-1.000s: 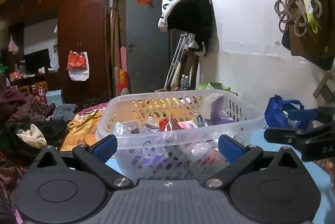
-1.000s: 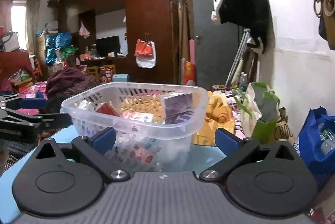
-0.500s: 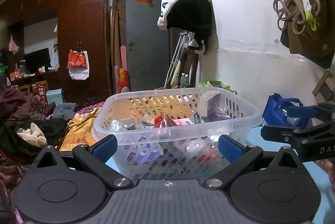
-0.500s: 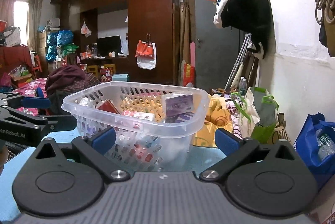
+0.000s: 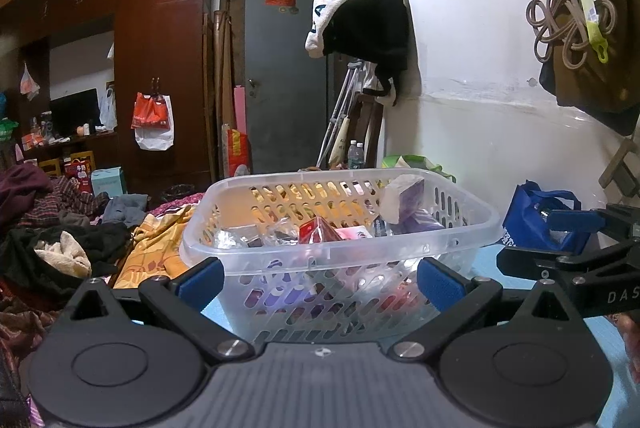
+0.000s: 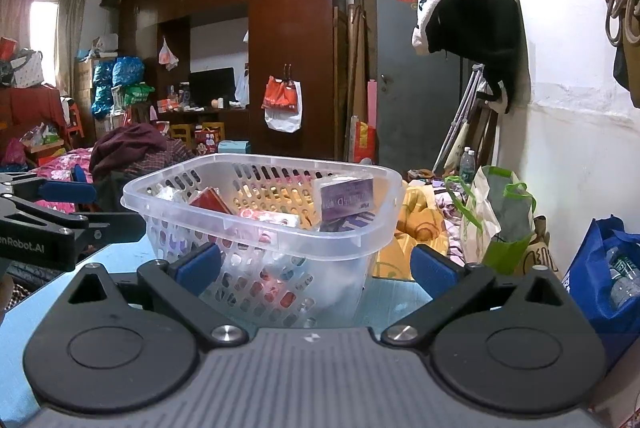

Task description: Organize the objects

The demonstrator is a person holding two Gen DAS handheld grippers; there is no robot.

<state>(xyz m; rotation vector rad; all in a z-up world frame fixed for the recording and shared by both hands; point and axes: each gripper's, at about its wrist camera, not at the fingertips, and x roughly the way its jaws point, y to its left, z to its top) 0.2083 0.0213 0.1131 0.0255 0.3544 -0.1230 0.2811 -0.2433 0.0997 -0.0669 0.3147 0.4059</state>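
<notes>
The left gripper (image 5: 319,278) and the right gripper (image 6: 316,268) are both spread wide, holding nothing. Just ahead of them, on the blue table (image 6: 120,256), stands the clear perforated basket (image 5: 340,252), holding a purple box (image 6: 347,197), a red packet (image 5: 318,230) and other small packages.

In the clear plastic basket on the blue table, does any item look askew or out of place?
Yes. In the clear perforated plastic basket, the purple rectangular box stands tilted against the far right wall, its top edge reaching above the rim, while the other packets lie lower. Nothing looks spilled. Both hand-held grippers, left and right, are open and empty.
</notes>
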